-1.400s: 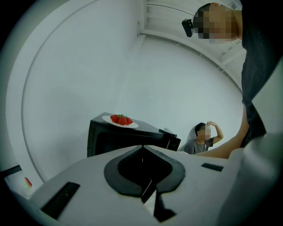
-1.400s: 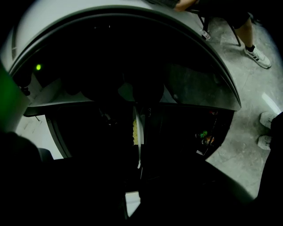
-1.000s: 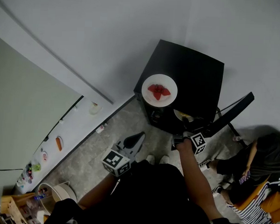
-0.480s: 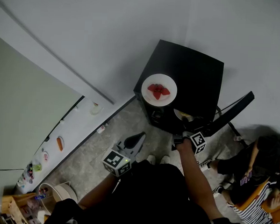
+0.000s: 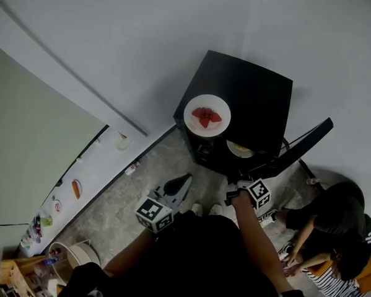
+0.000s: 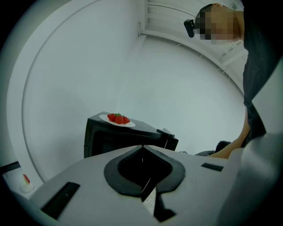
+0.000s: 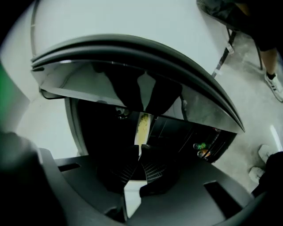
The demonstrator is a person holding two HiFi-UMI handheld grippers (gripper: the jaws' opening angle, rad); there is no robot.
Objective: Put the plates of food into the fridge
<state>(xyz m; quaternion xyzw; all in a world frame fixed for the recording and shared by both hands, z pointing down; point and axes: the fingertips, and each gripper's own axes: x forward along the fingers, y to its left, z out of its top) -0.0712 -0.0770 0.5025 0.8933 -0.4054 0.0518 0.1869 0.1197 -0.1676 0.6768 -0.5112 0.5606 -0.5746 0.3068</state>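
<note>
A small black fridge (image 5: 250, 98) stands against the white wall with its door (image 5: 303, 145) swung open to the right. On top of it sits a white plate of strawberries (image 5: 206, 115), also visible in the left gripper view as the strawberry plate (image 6: 117, 119). My right gripper (image 5: 239, 172) is shut on the rim of a white plate with yellow food (image 5: 240, 149), held at the fridge opening; that plate (image 7: 142, 126) shows edge-on beyond the right gripper (image 7: 139, 148). My left gripper (image 5: 187, 178) hangs shut and empty short of the fridge (image 6: 110, 137), its closed tips (image 6: 142, 148) holding nothing.
People sit on the floor at the lower right (image 5: 330, 227), close to the open door. A white ledge with small items (image 5: 77, 189) runs along the left. A round tub (image 5: 74, 254) stands at the lower left. Bottles (image 7: 201, 151) show inside the fridge.
My right gripper has rolled a little with the yellow-food plate in it. The left gripper has kept still. The people at the lower right have shifted.
</note>
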